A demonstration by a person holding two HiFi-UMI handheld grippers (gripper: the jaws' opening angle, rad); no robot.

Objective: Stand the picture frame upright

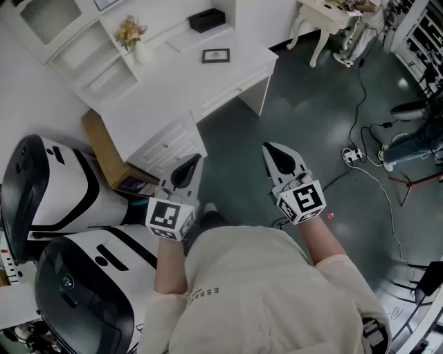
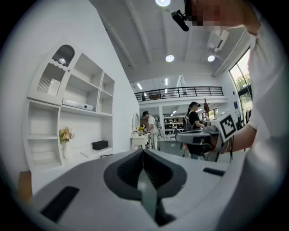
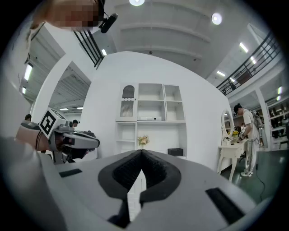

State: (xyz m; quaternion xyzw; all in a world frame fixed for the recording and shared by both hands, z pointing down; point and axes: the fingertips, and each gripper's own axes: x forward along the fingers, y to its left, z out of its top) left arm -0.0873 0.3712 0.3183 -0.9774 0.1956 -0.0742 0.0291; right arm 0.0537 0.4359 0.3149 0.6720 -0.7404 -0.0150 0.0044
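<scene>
I am standing on the dark floor, well short of the white counter (image 1: 173, 90). I am holding my left hand-held gripper (image 1: 185, 171) and my right hand-held gripper (image 1: 279, 159) out in front of my chest, side by side and apart from each other. Both are clenched on nothing: each gripper view is showing its two dark pads pressed together with only open room beyond them. I judge that I am carrying them shut and level because the reach has not begun and nothing is within touching range.

The picture frame (image 1: 216, 55) is lying flat on the counter's open top, toward its right end and well apart from both grippers. A vase of flowers (image 1: 129, 32) is standing to its left at the foot of the shelf unit (image 3: 151, 113). A black box (image 1: 206, 19) is sitting behind the frame on a raised ledge.

Only the head view is showing the frame plainly and how far off it is lying. The right gripper view is looking straight at the shelf unit, the flowers and the box, but my own gripper's body is covering the stretch of counter where the frame would be. The left gripper view is facing further along the room, catching the right gripper from the side and a person (image 2: 193, 118) standing farther off, whom the head view is not showing.
</scene>
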